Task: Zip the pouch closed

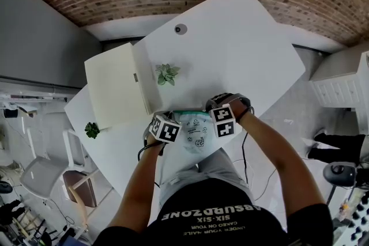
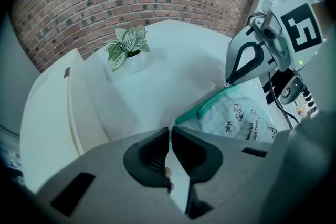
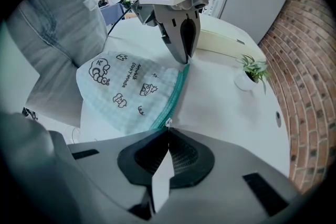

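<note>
A pale blue checked pouch with black cartoon prints hangs at the near edge of the white table, over the person's lap. Its teal zipper runs taut between the two grippers. My left gripper is shut on a thin white bit at the pouch's left zipper end. My right gripper is shut on the small pull at the other end. Each gripper shows in the other's view: the right gripper and the left gripper both have their tips at the zipper. In the head view the left gripper and right gripper flank the pouch.
A small potted plant stands on the table just beyond the pouch. A cream flat box lies to the left, with another little plant near it. A chair stands on the floor at the left.
</note>
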Tool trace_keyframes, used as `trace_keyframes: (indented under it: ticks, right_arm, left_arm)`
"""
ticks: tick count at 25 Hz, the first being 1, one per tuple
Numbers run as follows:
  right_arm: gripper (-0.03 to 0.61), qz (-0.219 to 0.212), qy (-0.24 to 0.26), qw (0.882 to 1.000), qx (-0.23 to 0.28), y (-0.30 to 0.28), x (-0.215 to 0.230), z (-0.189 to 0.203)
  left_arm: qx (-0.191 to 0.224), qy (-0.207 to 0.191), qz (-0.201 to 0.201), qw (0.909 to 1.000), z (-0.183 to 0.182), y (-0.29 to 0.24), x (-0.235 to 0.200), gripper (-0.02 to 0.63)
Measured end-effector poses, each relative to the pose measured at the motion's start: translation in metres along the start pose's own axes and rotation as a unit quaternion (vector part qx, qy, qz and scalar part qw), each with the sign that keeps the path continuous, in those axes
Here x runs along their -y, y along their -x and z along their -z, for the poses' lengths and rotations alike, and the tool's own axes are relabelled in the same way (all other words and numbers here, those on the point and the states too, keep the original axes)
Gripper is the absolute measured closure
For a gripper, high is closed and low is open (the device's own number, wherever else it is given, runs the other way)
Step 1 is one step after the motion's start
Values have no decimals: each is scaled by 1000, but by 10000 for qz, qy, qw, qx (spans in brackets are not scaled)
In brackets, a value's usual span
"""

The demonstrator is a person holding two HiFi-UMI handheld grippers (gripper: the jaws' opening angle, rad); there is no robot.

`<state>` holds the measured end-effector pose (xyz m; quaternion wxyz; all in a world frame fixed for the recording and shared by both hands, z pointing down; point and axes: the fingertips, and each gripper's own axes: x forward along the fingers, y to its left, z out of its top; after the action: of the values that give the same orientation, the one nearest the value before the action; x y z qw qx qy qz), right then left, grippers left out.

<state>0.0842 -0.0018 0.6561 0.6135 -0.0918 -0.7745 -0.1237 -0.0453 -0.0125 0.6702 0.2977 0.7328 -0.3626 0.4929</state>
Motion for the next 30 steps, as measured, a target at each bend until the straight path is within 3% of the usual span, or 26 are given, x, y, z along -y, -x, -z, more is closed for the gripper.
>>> trace_keyframes:
  ticks: [13,21,30]
  right_arm:
    - [578,148,-283,9995,-24,0,-9,18]
    - [578,460,-826,9953,196,-1,-10,17]
    - [577,924,-1445,9846,349,-3,-5,21]
  left_arm:
    - [-20,86,0,10000,1,0,1,589]
    - [-45,149,-31,9999,1,0,1,589]
    - [-9,633,188,9978,0,2,-2,589]
